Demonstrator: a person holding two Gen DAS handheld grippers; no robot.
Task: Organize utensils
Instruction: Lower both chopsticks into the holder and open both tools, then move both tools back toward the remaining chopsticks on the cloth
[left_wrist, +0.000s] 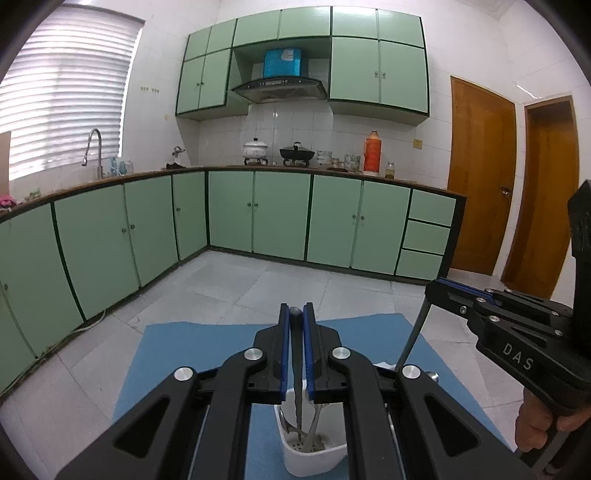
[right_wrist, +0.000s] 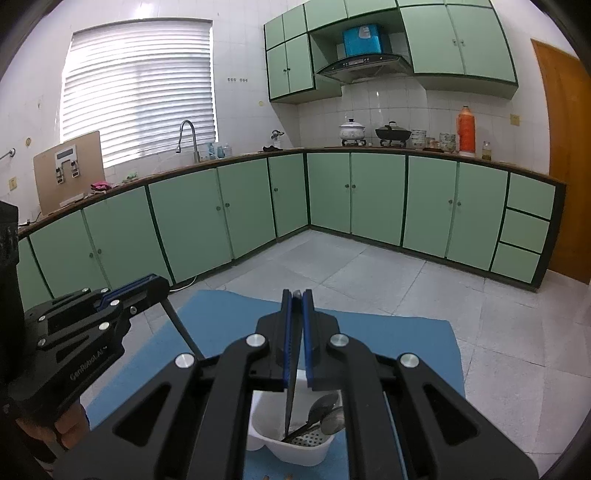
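Note:
A white perforated utensil holder (left_wrist: 314, 458) stands on a blue mat (left_wrist: 207, 347); it also shows in the right wrist view (right_wrist: 295, 448). My left gripper (left_wrist: 296, 314) is shut on a slim metal utensil (left_wrist: 297, 373) that hangs down into the holder. My right gripper (right_wrist: 296, 295) is shut on a dark flat utensil (right_wrist: 290, 398) whose tip reaches into the holder. Spoons (right_wrist: 327, 411) lie inside the holder. Each gripper shows at the side of the other's view, the right one (left_wrist: 436, 291) and the left one (right_wrist: 155, 284).
The blue mat (right_wrist: 388, 332) lies on a surface above a grey tiled floor (left_wrist: 240, 280). Green cabinets (left_wrist: 258, 214) run along the walls with a counter, sink tap (left_wrist: 92, 147) and pots. Wooden doors (left_wrist: 480, 177) stand at the right.

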